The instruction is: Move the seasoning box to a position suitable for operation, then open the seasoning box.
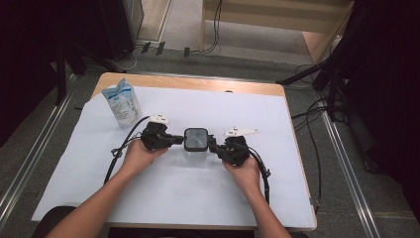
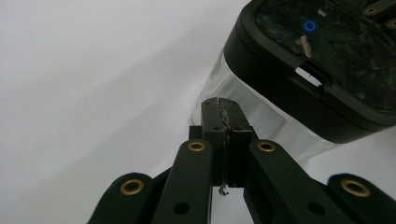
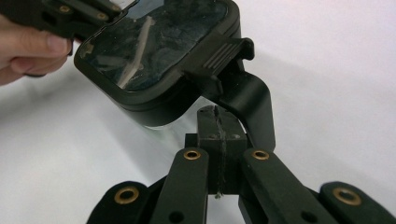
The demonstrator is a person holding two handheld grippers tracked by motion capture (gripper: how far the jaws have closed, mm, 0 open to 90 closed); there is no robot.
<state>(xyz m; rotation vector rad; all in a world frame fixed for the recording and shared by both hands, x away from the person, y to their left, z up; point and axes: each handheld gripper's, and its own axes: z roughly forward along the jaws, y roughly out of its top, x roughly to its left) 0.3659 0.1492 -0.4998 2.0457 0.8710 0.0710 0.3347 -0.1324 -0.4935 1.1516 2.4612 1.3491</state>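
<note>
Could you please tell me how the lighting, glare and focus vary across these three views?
High view: white table cover bright, surroundings dark. Left gripper view: lid of the clear container glossy with reflections, soft shadow beside it. Right gripper view: streaky glare on the lid, hand blurred.

container [image 1: 196, 153]: clear body, black lid [image 1: 196, 139] with a small blue ring
pouch [image 1: 122, 103]: pale blue, white print
bench [image 1: 188, 83]: light wood edge, white sheet [image 1: 198, 193]
grippers: black, brass rivets
</note>
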